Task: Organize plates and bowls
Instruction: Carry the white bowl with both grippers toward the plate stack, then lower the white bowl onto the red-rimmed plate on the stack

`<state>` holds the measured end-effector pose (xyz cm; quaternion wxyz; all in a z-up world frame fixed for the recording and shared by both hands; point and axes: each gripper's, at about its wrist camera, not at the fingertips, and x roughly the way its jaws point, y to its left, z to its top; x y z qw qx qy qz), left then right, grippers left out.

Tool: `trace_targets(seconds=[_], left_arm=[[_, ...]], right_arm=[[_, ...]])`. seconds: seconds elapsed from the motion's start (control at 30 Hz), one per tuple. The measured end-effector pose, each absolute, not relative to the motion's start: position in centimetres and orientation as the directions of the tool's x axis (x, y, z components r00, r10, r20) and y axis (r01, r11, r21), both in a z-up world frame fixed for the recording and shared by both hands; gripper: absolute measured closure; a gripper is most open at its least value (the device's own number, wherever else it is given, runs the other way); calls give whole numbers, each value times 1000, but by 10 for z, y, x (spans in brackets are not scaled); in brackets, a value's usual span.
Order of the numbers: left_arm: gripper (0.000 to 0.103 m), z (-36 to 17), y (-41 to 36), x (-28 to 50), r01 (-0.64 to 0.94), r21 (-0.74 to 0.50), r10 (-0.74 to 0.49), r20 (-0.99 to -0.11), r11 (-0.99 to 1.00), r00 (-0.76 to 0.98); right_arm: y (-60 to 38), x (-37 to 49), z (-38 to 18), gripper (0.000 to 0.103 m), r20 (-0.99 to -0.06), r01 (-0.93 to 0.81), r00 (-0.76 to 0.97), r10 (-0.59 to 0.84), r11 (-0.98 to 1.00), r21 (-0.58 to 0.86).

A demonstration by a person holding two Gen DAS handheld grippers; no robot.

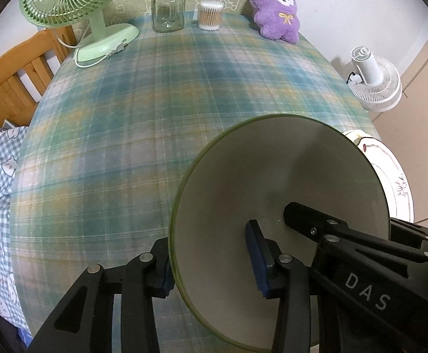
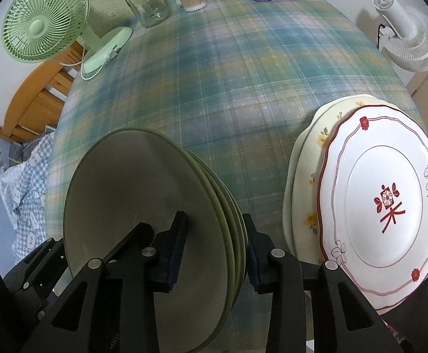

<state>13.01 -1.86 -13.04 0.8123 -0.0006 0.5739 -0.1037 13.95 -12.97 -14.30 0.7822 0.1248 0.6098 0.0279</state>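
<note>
Two grippers are working at the near edge of the plaid-covered surface [image 1: 155, 111]. In the left wrist view, the left gripper [image 1: 211, 261] is straddling the left rim of the bowls [image 1: 273, 182], one pad outside and one inside; the jaws are standing apart, and contact with the rim is hard to judge. In the right wrist view, the right gripper [image 2: 217, 253] is straddling the right rim of the same bowls [image 2: 143, 194], a nested green-rimmed stack, with its jaws likewise apart around the rims. The right gripper's finger is also reaching into the bowl in the left wrist view.

Stacked plates [image 2: 384, 206] are sitting just right of the bowls, near the surface's right edge, a white one with red trim lying on top of cream floral ones. Along the far edge, from left to right, are standing a green fan [image 1: 75, 3], a jar [image 1: 168, 6], a tub of swabs [image 1: 211, 14] and a purple plush [image 1: 275, 11].
</note>
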Motion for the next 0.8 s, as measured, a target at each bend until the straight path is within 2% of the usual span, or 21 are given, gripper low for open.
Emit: trace_targets(seconds=[0.8], left_arm=[[63,-62,-16,115,196,-103,-176,-897,975,405]], right_arm=[[-126,119,-69,64,-925,120,346,160,970,213]])
